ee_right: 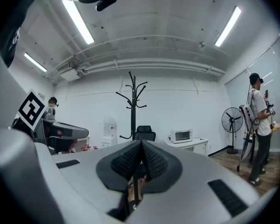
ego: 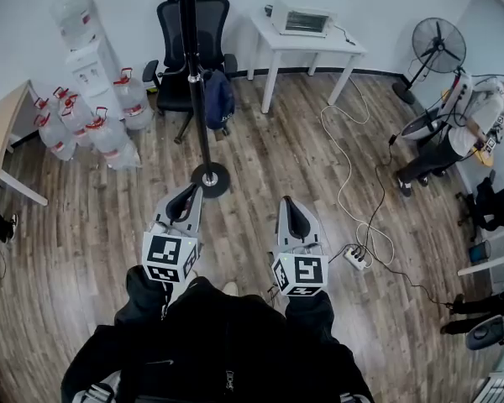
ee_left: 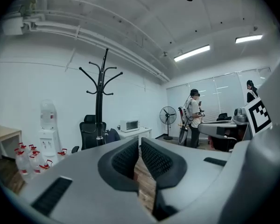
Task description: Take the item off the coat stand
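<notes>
A black coat stand (ego: 191, 49) rises from a round base (ego: 210, 179) on the wood floor straight ahead of me. A dark blue bag (ego: 218, 99) hangs low on its pole, in front of an office chair. The left gripper (ego: 186, 195) is shut and empty, its tip just short of the base. The right gripper (ego: 293, 206) is level beside it, shut with nothing between its jaws. In the left gripper view the coat stand (ee_left: 100, 106) stands ahead with the bag (ee_left: 113, 135) by its pole. The right gripper view shows the coat stand (ee_right: 132, 106) behind the closed gripper (ee_right: 141, 149).
A black office chair (ego: 189, 40) stands behind the stand. Several water bottles (ego: 88, 128) and a dispenser (ego: 84, 49) are at the left, by a desk (ego: 0, 133). A white table (ego: 311, 44), a fan (ego: 438, 47), a person (ego: 470, 116) and a floor power strip (ego: 357, 257) are at the right.
</notes>
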Demonstrator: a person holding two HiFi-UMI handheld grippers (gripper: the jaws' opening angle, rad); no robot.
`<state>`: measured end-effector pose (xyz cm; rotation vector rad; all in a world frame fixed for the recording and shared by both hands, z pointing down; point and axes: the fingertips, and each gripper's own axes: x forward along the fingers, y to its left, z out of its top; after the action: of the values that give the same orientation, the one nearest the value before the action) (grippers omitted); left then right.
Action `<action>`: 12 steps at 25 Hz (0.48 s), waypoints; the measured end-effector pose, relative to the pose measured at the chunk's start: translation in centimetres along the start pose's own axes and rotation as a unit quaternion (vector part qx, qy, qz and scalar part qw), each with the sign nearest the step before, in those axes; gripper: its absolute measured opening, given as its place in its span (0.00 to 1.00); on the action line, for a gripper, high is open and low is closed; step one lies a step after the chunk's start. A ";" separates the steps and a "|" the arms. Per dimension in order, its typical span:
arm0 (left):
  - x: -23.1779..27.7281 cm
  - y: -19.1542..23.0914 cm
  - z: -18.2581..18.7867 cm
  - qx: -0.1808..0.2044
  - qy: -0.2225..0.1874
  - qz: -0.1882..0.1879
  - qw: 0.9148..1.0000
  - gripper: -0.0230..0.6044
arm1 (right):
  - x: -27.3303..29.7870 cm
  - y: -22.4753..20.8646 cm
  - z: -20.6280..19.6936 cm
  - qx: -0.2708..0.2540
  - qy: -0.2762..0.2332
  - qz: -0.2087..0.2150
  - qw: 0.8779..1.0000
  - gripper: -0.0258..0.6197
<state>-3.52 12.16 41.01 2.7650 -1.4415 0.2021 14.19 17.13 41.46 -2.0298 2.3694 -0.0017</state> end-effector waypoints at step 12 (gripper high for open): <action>1.9 1.5 -0.4 0.000 0.006 0.013 1.000 0.10 | 3.2 -0.2 -0.6 0.002 0.001 0.017 1.000 0.06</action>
<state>-3.70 9.78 41.58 2.7425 -1.4752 0.2181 13.90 13.92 42.02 -1.9890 2.4030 -0.0086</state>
